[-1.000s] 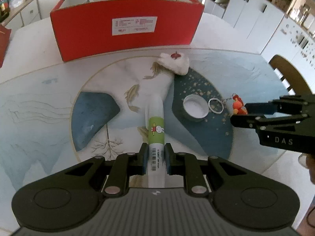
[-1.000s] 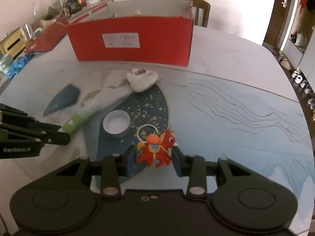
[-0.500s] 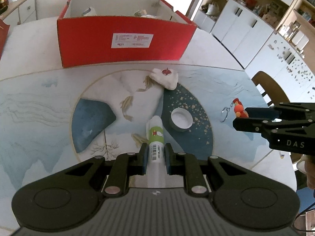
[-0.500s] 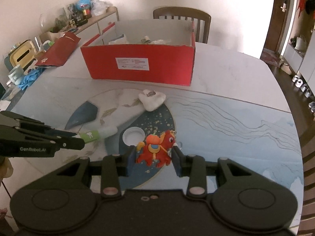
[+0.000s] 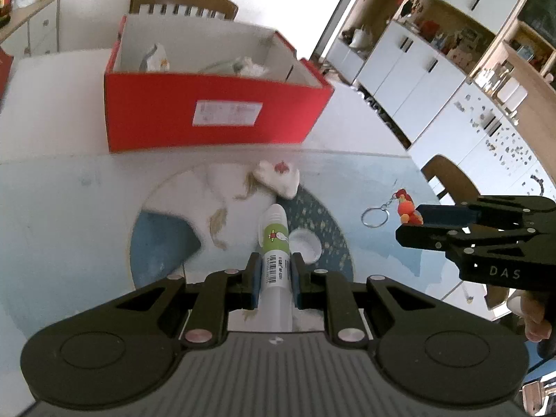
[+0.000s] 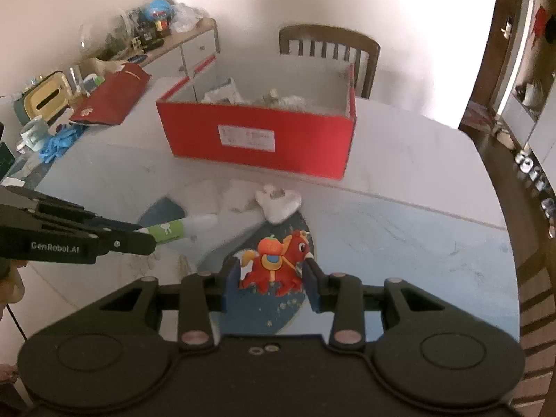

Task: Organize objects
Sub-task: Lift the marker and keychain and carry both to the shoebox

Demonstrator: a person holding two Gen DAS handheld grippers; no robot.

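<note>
Between the blue pads of my left gripper, low in the middle of the left wrist view, I have a white tube with a green label clamped tight, its rounded cap pointing up the frame toward the red box. That box sits open in the upper left of the frame on the pale table, with crumpled packets and paper inside it. Just below the box's near wall lies a white lumpy thing with a red mark on top, and beside the tube's label, partly hidden by it, a white round lid rests on the dark blue patch of the printed mat. At the right edge my right gripper reaches in from the side, and a metal key ring dangles on a short chain from the toy it carries. From the right wrist view, at lower centre, my right gripper is closed on a red horse keychain, pads pressing its two sides, the figure clear of the mat. At the left edge of that frame my left gripper shows with the green-labelled tube sticking out of its tips. A wooden chair stands behind the box at upper centre.
</note>
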